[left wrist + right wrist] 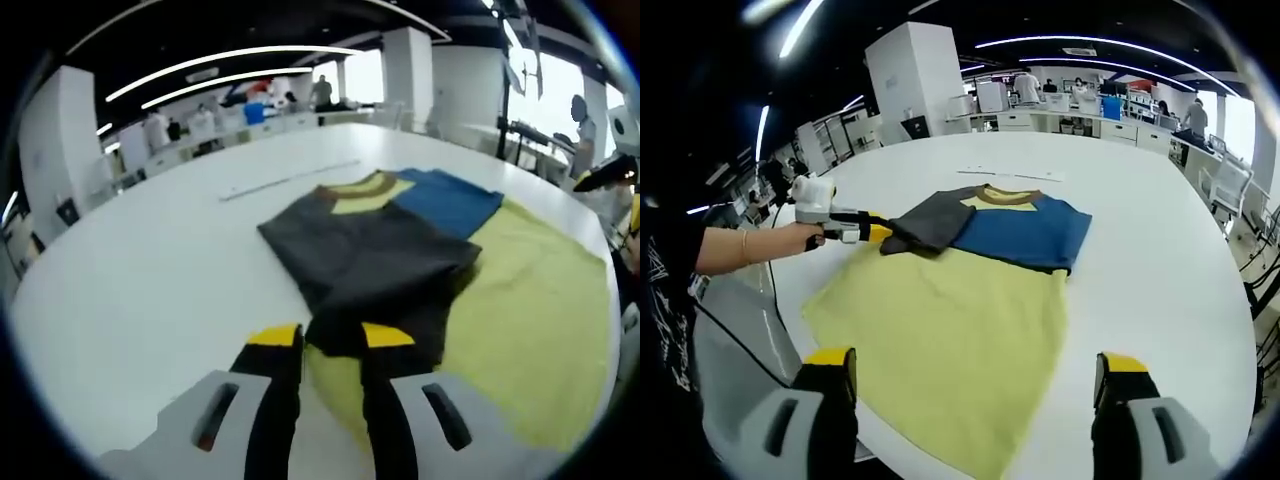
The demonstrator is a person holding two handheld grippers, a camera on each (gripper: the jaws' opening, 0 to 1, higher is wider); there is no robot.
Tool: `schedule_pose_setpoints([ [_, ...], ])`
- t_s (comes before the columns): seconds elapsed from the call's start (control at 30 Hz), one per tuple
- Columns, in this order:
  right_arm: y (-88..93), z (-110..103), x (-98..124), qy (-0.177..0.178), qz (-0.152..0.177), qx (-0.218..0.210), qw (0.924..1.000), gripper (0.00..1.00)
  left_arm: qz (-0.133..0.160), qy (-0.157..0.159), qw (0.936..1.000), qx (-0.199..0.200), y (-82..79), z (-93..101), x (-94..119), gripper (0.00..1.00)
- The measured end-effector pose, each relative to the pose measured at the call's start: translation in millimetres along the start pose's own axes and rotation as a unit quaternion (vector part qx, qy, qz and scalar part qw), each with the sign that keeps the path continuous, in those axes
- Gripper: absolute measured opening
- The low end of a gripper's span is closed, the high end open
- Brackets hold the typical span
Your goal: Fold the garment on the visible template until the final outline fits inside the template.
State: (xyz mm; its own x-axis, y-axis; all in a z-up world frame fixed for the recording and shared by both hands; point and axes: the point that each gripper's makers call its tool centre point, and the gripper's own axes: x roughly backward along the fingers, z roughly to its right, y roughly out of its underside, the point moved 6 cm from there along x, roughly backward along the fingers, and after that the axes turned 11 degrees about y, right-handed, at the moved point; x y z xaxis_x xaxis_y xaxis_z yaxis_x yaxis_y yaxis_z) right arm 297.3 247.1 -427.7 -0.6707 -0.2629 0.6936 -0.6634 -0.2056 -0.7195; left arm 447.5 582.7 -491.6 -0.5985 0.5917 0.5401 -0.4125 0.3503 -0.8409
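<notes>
A yellow-green shirt lies flat on the white table, with a brown collar at its far end and a blue sleeve spread to the right. Its dark grey sleeve is folded inward across the chest. My left gripper is shut on the near edge of that grey sleeve; it also appears in the right gripper view as the left gripper, held in a person's hand. My right gripper stands open above the shirt's hem, with nothing between its fingers.
A thin pale strip lies on the table beyond the collar. The person's forearm reaches in from the left past the table's edge. Desks and people stand far behind, and a tripod to the right.
</notes>
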Motion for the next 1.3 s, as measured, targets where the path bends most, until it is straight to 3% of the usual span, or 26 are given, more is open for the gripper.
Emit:
schedule_pose_setpoints([
  [0.27, -2.4, -3.0, -1.6, -0.003, 0.002, 0.0, 1.0, 0.99, 0.0, -0.005, 1.0, -0.002, -0.5, -1.9, 3.9, 0.03],
  [0.47, -3.3, -4.1, 0.3, -0.005, 0.006, 0.002, 1.0, 0.99, 0.0, -0.001, 1.0, -0.003, -3.1, 0.7, 5.5, 0.01],
  [0.73, -5.4, -2.3, 2.0, -0.002, 0.014, 0.002, 0.9999, 0.99, 0.008, 0.025, 0.9995, -0.016, -26.7, 14.9, 7.5, 0.0],
  [0.83, -5.0, -2.4, 2.2, -0.003, 0.015, 0.001, 0.9999, 0.99, -0.003, 0.037, 0.9988, -0.032, -30.1, 19.6, 5.7, 0.0],
  [1.1, -4.4, -1.0, 4.3, 0.0, 0.019, -0.001, 0.9998, 0.99, 0.021, 0.075, 0.9955, -0.054, -60.7, 40.1, 0.3, 0.0],
  [1.3, -1.7, -0.6, 6.2, 0.003, 0.018, -0.004, 0.9998, 0.99, 0.021, 0.088, 0.9941, -0.06, -75.2, 54.1, -8.0, 0.0],
])
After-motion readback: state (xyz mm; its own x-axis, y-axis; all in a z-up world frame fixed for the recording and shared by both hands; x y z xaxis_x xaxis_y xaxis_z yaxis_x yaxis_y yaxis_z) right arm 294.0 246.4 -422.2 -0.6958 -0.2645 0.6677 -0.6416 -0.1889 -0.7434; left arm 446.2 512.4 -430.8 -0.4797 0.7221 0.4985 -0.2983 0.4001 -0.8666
